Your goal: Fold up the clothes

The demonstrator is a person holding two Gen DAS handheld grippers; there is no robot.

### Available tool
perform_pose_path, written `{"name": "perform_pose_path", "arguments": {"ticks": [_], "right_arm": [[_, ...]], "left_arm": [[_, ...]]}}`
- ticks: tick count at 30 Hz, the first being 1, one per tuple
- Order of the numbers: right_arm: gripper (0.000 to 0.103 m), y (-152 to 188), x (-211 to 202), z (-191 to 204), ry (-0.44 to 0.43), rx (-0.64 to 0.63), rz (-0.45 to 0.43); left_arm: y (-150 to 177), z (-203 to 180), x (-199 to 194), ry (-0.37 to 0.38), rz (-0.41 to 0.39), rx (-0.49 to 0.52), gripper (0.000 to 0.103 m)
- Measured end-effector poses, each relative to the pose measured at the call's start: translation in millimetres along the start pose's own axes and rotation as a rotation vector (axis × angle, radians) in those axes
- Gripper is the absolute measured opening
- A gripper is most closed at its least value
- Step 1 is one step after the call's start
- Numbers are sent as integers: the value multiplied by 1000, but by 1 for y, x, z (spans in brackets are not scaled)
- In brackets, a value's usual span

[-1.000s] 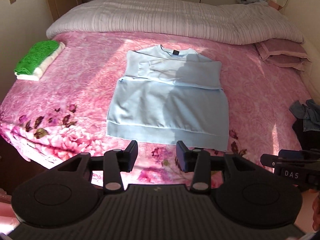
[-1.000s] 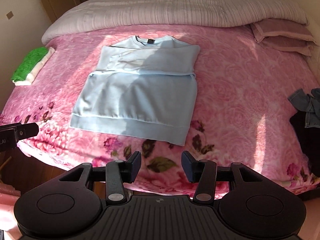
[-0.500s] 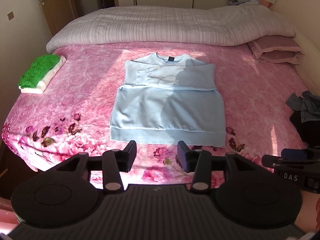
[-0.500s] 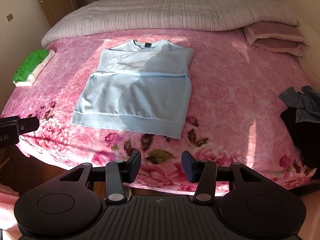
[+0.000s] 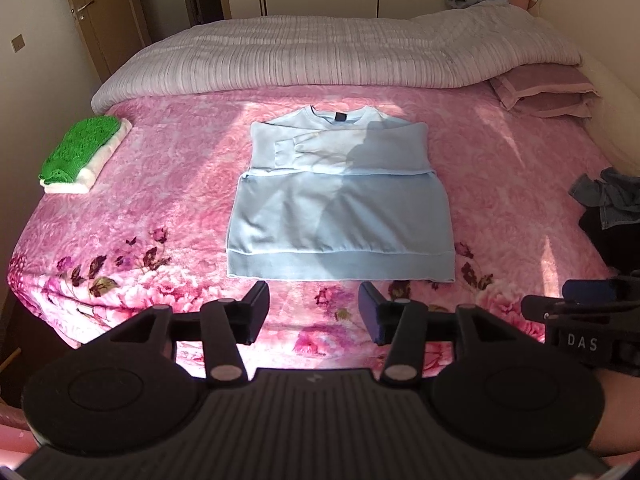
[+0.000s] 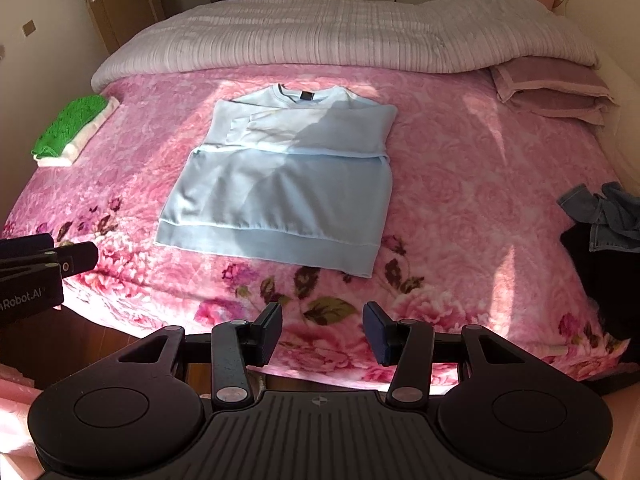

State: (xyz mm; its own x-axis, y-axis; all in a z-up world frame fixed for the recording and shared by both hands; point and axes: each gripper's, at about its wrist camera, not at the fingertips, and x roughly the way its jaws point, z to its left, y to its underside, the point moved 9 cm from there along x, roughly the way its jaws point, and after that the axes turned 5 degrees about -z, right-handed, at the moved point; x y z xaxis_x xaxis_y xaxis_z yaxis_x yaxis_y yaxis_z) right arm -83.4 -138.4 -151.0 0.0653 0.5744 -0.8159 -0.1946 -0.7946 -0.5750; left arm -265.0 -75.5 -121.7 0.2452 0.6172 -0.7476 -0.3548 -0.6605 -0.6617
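A light blue sweatshirt (image 5: 340, 204) lies flat on the pink floral bedspread (image 5: 160, 208), sleeves folded across its chest, hem toward me. It also shows in the right wrist view (image 6: 280, 188). My left gripper (image 5: 312, 312) is open and empty, held near the foot of the bed just short of the hem. My right gripper (image 6: 322, 330) is open and empty, above the bed's front edge, right of the sweatshirt's hem corner. The right gripper's side shows in the left wrist view (image 5: 584, 320); the left gripper shows in the right wrist view (image 6: 40, 268).
A folded green and white stack (image 5: 84, 152) lies at the bed's left edge. A heap of denim and dark clothes (image 5: 608, 208) sits at the right edge. A grey striped quilt (image 5: 340, 56) and mauve pillows (image 5: 544, 92) lie at the head. A wooden door (image 5: 100, 8) stands far left.
Both grippers have drawn back and up from the bed, so the sweatshirt looks smaller and farther. Both stay open and empty. The sweatshirt has not moved.
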Motion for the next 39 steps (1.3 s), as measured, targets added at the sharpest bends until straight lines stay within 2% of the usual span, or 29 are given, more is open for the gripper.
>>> {"name": "perform_pose_path", "arguments": {"ticks": [16,29,35,39], "right_arm": [[49,4,-10,18,-14,-12,-25],[49,-5,-1,11,-23,-1,-29],[49,-29,8,-20,-102,108,-143],[49,-44,25,-59,-96,213,-153]], "left_arm": [[11,11,-11,-11,-5,7,46],[11,17,8,-3,16,-20,46],[6,65,40,23,28,-141,46],[2,107,73,17,52,-186,46]]}}
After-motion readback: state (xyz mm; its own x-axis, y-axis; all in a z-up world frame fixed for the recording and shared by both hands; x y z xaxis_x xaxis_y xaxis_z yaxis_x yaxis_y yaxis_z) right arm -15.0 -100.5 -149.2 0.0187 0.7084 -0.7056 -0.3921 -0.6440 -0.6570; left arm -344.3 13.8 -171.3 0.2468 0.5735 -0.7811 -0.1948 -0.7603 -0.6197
